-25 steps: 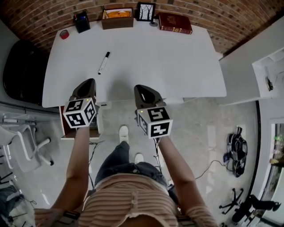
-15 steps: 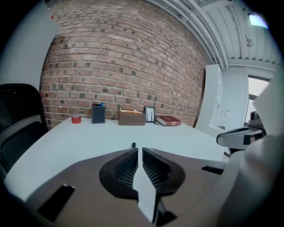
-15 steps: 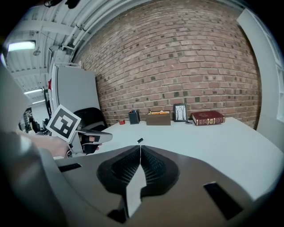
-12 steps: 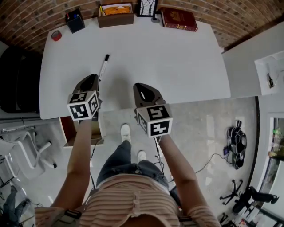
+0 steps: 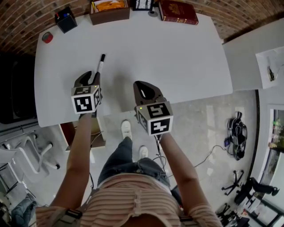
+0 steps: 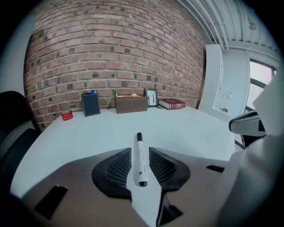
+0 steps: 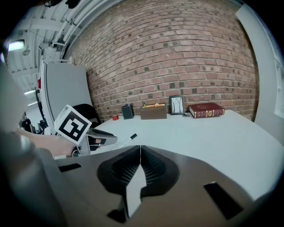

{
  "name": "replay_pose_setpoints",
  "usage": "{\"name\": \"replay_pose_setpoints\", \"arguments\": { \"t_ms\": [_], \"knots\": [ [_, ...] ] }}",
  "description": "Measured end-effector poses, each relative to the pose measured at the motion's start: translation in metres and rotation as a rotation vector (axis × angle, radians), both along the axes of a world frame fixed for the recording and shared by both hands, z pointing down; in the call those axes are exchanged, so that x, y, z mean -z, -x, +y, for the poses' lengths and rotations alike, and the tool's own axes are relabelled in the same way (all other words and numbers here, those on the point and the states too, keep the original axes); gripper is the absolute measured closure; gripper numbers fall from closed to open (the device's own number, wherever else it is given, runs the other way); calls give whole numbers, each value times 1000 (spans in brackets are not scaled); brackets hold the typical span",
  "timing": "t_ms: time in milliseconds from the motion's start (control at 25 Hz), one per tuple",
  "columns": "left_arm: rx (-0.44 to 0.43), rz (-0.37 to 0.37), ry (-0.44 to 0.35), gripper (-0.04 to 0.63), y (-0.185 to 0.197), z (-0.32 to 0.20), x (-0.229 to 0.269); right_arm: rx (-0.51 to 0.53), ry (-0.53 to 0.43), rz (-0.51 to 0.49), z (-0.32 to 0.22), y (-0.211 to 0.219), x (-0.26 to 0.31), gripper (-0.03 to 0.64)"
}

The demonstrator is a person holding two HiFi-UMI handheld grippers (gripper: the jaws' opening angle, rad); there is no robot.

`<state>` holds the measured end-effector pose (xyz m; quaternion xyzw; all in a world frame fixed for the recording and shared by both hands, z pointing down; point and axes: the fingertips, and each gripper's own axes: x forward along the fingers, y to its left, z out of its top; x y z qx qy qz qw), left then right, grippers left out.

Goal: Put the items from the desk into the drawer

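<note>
A white marker with a black cap (image 5: 100,64) lies on the white desk (image 5: 173,57), pointing away from me. My left gripper (image 5: 90,80) is down at the desk's near left, open, its jaws on either side of the marker's near end; in the left gripper view the marker (image 6: 140,156) lies in the gap between the left gripper (image 6: 140,163) jaws. My right gripper (image 5: 143,89) hovers at the desk's front edge, shut and empty; the right gripper view shows the right gripper (image 7: 140,150) with its jaws meeting.
Along the brick wall stand a red tape roll (image 5: 47,37), a dark pen holder (image 5: 65,20), a brown box (image 5: 109,11), a picture frame (image 5: 143,4) and a red book (image 5: 178,12). A drawer unit (image 5: 84,133) sits under the desk's left; a white cabinet (image 5: 257,57) stands at right.
My left gripper has moved forward over the desk and now has the marker's near end between its jaws. The right gripper has barely moved.
</note>
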<state>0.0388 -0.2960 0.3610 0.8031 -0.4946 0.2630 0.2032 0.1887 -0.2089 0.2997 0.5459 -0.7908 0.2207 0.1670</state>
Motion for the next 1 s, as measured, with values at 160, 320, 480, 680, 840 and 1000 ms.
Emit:
{"name": "replay_pose_setpoints", "arguments": {
  "t_ms": [160, 320, 480, 680, 840, 1000],
  "knots": [
    [-20, -22, 54, 469, -6, -9, -15, -13, 14, -1, -7, -2, -6, 600],
    [-26, -60, 93, 451, -11, -18, -29, -20, 28, 3, -12, -4, -12, 600],
    [-30, -102, 102, 451, -14, -23, -37, -20, 36, 9, -15, -5, -17, 600],
    [-40, -124, 135, 451, -15, -25, -49, -31, 58, -1, -19, -5, -23, 600],
    [-30, -126, 142, 453, -15, -25, -51, -30, 64, 5, -20, -9, -26, 600],
    [-30, -127, 148, 474, -19, -24, -52, -36, 75, -5, -21, -11, -30, 600]
  ]
}}
